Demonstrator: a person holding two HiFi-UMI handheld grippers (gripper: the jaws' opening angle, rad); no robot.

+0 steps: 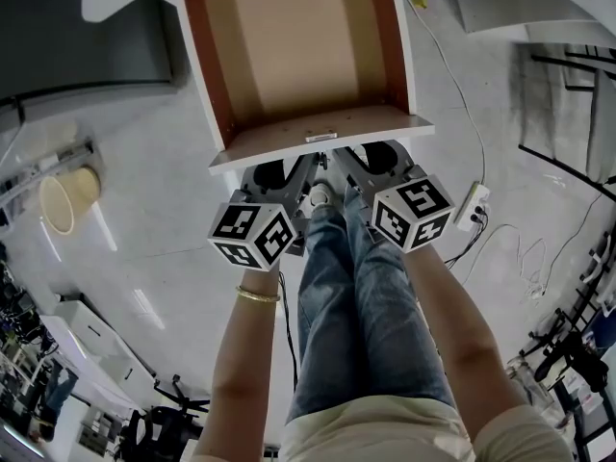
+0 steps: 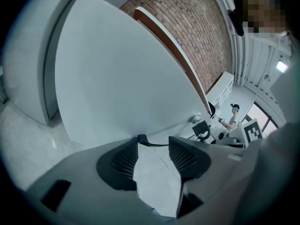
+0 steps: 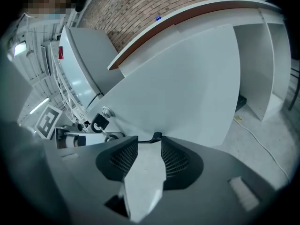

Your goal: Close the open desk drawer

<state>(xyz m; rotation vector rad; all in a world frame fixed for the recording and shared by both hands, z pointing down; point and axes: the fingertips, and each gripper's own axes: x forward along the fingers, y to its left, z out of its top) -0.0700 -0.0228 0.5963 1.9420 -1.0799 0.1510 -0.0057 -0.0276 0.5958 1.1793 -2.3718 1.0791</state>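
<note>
With the left gripper (image 2: 154, 140) and right gripper (image 3: 149, 139) both gaping, empty, up at the drawer front (image 1: 322, 135), I'd push evenly toward 12 o'clock so it doesn't skew.

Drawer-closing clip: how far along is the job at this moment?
Done: nothing yet. The drawer stands pulled well out, its bare inside showing in the head view. In hand: the left tongs and right tongs are both up at the white drawer front, jaws apart with nothing between them; contact cannot be confirmed. Left: pushing the drawer fully in.
</note>
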